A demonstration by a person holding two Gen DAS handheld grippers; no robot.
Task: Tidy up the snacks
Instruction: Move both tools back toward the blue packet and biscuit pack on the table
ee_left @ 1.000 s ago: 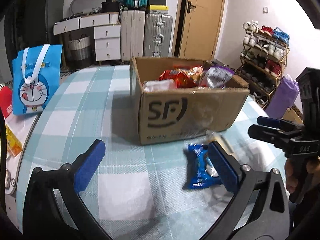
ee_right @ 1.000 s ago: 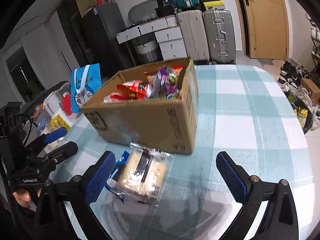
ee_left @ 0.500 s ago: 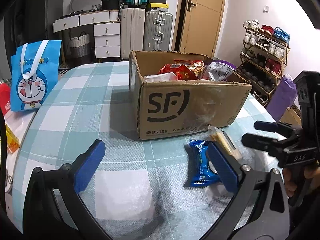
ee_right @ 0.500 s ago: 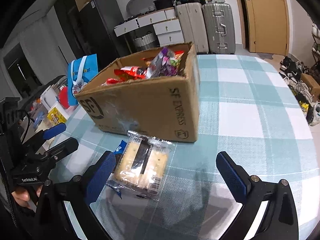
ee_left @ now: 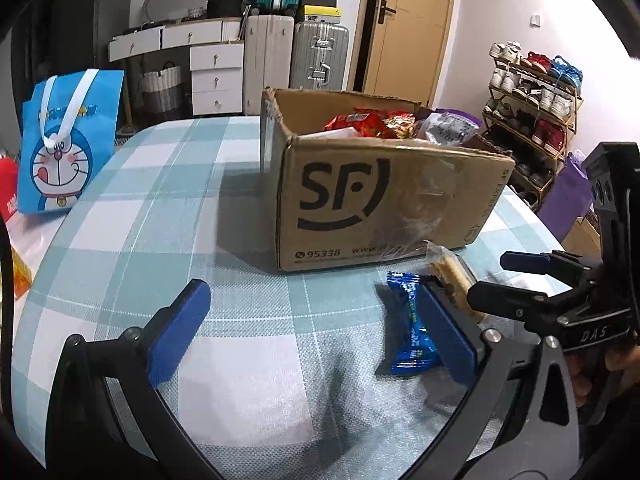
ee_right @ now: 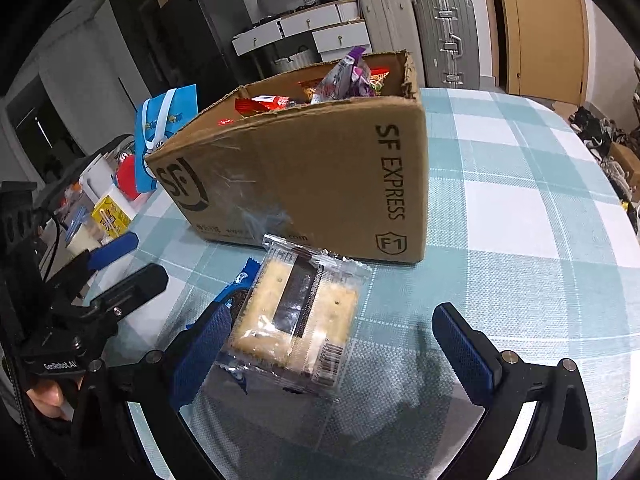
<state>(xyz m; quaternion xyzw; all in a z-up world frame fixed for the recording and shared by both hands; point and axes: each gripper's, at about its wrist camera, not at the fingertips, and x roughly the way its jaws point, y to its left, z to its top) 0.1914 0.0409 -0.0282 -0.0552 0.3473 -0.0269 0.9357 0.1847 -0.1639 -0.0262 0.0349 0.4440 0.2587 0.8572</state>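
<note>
A brown SF cardboard box (ee_left: pixel 380 200) (ee_right: pixel 304 184) full of snack packets stands on the checked tablecloth. In front of it lie a blue wrapped snack (ee_left: pixel 410 328) and a clear packet of sandwich crackers (ee_right: pixel 296 316), which partly covers the blue one (ee_right: pixel 240 284). My left gripper (ee_left: pixel 316 332) is open, its right finger beside the blue snack. My right gripper (ee_right: pixel 344 344) is open and low, with the cracker packet between its fingers, closer to the left finger. Neither holds anything.
A blue Doraemon bag (ee_left: pixel 64 140) stands at the table's left edge, with small cartons beside it (ee_right: pixel 108 216). Suitcases (ee_left: pixel 316 56), drawers, a door and a shoe rack (ee_left: pixel 532 108) line the room behind. Bare tablecloth (ee_right: pixel 520 200) lies right of the box.
Both grippers have moved lower and closer to the box and the two snacks. The right gripper's fingers now flank the cracker packet. Both stayed open.
</note>
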